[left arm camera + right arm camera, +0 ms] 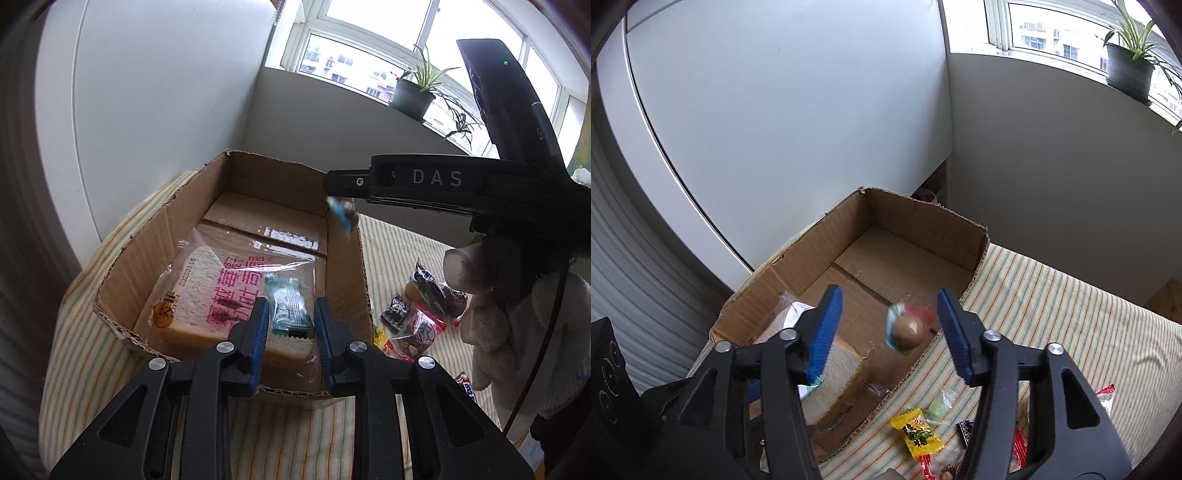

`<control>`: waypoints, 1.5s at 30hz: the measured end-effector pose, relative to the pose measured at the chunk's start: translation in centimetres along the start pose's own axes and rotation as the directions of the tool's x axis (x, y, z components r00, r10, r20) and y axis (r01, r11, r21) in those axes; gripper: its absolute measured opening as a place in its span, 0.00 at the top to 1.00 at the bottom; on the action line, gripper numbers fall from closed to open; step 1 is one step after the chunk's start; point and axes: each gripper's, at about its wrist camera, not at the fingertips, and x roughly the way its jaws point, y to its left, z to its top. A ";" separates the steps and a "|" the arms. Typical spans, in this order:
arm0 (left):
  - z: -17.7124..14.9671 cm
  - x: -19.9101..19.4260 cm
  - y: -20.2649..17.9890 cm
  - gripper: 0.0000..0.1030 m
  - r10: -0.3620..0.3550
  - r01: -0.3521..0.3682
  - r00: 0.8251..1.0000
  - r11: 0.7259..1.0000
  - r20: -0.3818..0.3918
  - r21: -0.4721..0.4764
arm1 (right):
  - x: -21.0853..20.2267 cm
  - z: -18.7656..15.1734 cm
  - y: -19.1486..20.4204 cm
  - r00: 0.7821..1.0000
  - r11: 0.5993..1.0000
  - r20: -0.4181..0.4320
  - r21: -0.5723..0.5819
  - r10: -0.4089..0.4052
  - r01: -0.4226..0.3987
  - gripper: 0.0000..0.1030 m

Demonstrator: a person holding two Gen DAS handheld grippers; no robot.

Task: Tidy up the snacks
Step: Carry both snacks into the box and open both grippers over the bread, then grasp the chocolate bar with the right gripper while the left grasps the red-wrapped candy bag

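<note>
An open cardboard box (122, 266) (798, 266) sits on a striped cloth. A bagged slice of bread (195, 295) (834, 373) with pink print lies inside it. My left gripper (291, 325) hangs over the box's near end with its jaws slightly apart. A small green packet (290, 314), a little blurred, sits loosely between them above the bread. My right gripper (889, 293) (328, 181) stands open over the box's right side. A round brown candy in a clear wrapper (908, 328) (341, 216) is in mid-air below its fingers, blurred and touching neither pad.
Loose snacks lie on the cloth right of the box: a yellow candy (916, 432), and black and red packets (417, 314). A white-gloved hand (498, 325) holds the right gripper. A white wall stands behind the box. A potted plant (410, 96) sits on the windowsill.
</note>
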 end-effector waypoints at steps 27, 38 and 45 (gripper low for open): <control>-1.3 -1.0 -3.9 0.64 -0.066 0.065 0.998 0.995 0.010 0.079 | -10.3 -8.3 -6.2 0.990 0.990 -0.051 0.058 -0.129 0.132 0.40; -2.2 -0.1 -7.3 0.64 -0.094 0.096 0.995 0.983 -0.024 0.154 | -10.7 -16.3 -8.2 0.981 0.989 -0.177 0.110 -0.081 0.102 0.40; -2.8 2.0 -9.7 0.64 -0.140 0.154 0.985 0.976 -0.100 0.155 | -9.8 -19.0 -7.9 0.973 0.991 -0.226 0.110 -0.046 0.072 0.40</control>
